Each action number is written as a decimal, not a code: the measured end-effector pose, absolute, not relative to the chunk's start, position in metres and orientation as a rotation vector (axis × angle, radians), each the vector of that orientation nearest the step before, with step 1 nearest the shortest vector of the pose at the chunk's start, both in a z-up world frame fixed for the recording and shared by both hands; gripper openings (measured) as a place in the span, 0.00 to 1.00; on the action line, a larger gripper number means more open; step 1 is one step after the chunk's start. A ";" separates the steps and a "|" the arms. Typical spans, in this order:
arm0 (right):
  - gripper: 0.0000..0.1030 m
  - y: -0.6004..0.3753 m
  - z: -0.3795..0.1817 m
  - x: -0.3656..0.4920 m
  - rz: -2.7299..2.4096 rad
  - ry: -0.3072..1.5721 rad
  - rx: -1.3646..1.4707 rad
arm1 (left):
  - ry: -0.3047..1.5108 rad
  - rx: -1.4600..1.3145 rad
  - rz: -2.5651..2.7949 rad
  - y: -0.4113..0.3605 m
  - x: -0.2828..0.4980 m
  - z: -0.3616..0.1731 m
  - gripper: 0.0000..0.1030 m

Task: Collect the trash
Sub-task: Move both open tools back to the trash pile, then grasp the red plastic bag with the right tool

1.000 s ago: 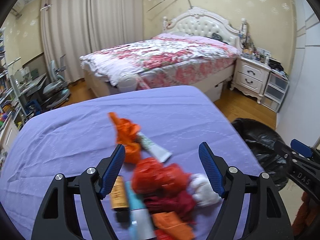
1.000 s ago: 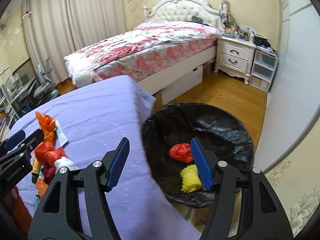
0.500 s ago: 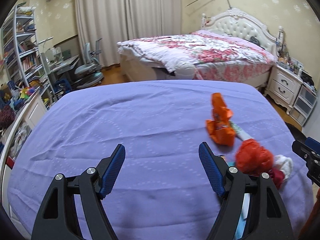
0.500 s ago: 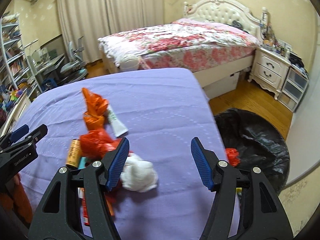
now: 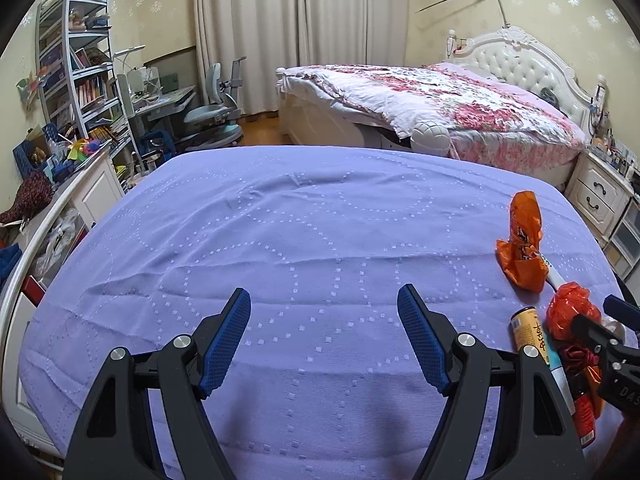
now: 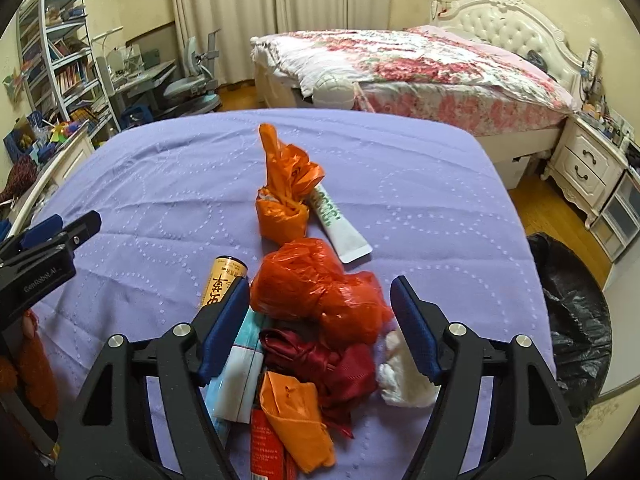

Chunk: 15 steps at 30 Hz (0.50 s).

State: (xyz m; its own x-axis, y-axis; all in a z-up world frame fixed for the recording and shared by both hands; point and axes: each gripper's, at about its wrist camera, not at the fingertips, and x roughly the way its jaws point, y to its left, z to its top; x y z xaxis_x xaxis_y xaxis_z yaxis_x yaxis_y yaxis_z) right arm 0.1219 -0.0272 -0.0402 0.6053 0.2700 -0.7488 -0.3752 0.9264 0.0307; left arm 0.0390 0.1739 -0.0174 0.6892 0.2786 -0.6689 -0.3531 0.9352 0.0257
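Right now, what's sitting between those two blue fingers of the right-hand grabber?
In the right wrist view, a crumpled red plastic bag sits between the open right gripper's fingers, on the purple bedspread.

Three orange bags (image 6: 286, 190), two tubes (image 6: 340, 220), one can (image 6: 224, 280)

1. The black trash bag (image 6: 576, 320) is cut off at the right edge of the right wrist view.
2. The red packet (image 6: 266, 444) runs off the bottom edge.
3. The white wad (image 6: 404, 380) sits partly behind the right finger.

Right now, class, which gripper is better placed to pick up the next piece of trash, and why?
The right gripper: open, with the red plastic bag between its fingers. The left gripper, also open, faces bare purple cloth.
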 end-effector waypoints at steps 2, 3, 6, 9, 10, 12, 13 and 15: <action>0.69 -0.026 -0.045 0.126 0.373 0.862 -0.131 | 0.732 -0.113 0.352 0.176 0.039 -0.019 0.72; 0.69 -0.026 -0.047 0.127 0.369 0.869 -0.131 | 0.734 -0.115 0.350 0.177 0.039 -0.020 0.72; 0.69 -0.024 -0.050 0.130 0.372 0.880 -0.134 | 0.739 -0.118 0.343 0.177 0.039 -0.022 0.72; 0.61 -0.024 -0.050 0.131 0.380 0.884 -0.131 | 0.742 -0.121 0.334 0.177 0.041 -0.023 0.72; 0.60 -0.024 -0.049 0.131 0.379 0.884 -0.131 | 0.743 -0.122 0.331 0.177 0.041 -0.023 0.72; 0.59 -0.023 -0.048 0.131 0.376 0.876 -0.133 | 0.742 -0.123 0.326 0.176 0.042 -0.023 0.72; 0.58 -0.024 -0.046 0.132 0.374 0.871 -0.130 | 0.741 -0.123 0.323 0.176 0.042 -0.023 0.72; 0.58 -0.026 -0.042 0.132 0.367 0.857 -0.116 | 0.738 -0.121 0.316 0.173 0.044 -0.022 0.72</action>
